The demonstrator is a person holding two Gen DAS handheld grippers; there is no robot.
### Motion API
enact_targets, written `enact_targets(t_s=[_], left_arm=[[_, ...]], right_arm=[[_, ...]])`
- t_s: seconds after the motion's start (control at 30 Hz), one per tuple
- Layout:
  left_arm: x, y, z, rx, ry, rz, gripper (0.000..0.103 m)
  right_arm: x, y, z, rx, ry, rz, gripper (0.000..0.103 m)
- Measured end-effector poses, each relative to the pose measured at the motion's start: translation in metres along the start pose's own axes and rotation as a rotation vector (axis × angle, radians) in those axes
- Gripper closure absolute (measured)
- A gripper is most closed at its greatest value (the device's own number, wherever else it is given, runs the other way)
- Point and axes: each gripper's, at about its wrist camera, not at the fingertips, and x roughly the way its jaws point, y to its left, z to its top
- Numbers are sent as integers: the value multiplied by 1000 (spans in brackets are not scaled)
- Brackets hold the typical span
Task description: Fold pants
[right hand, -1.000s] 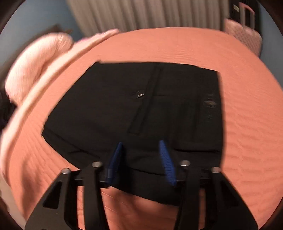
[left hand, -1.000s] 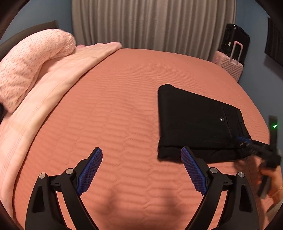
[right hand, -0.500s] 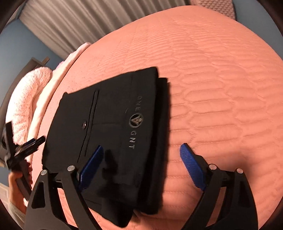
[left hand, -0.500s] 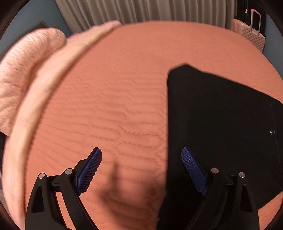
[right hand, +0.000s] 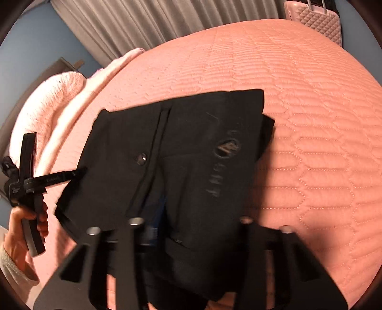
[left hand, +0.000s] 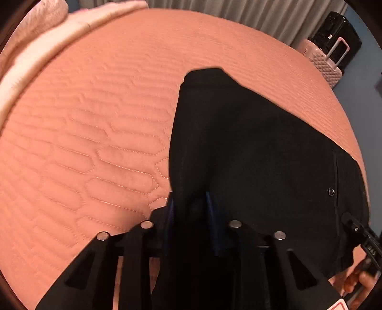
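Folded black pants (left hand: 257,152) lie on the salmon quilted bedspread (left hand: 90,133). My left gripper (left hand: 191,207) is shut on the pants' near left edge. In the right wrist view the pants (right hand: 181,147) show a button, a pocket seam and a printed logo. My right gripper (right hand: 188,221) is shut on their near edge; cloth hides its right finger. The left gripper (right hand: 47,178) shows at the pants' left side in that view, and the right gripper's tip (left hand: 358,231) shows at the lower right of the left wrist view.
Pink pillows and a folded blanket (right hand: 59,107) lie along the bed's left side. A pink suitcase (left hand: 322,59) and a black one stand at the far right by the grey curtain (right hand: 133,21).
Both grippers have gone from wide open to shut on the pants' near edge. The left one moved right onto the cloth; the right one moved in over it.
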Motion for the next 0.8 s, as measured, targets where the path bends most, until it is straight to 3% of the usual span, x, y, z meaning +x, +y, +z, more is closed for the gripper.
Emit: enact_targets(t_s=[0.07,0.2,0.43,0.53,0.63,0.67,0.7,0.8], left_arm=[[-8,-10,-4,43,-11,24,92],[-33,-6,-16,19,-6,-55,94],[-89,-4,-89,88,34,-120,96],[-95,-11,-124,138,-1,-55,92],[-102,-21,-145,174,-100,96,76],[-109,-22,-150,166,-126,171,64],[-118,-23,-150,169,-153,225,50],[-159,-35,-157,182,-283,382,44]], right_arm=[[-10,5,1,-3,-6,18,80],[-39,6,-9,2,10,65,81],[-103,19,-82,1,52,86,83],[-102,18,-125,1,95,48,81],[-99,16,-141,-33,102,-68,50],[-112,14,-144,-21,66,-122,40],[-125,13,-146,-12,30,-135,37],[-178,30,-150,-62,-136,-277,34]])
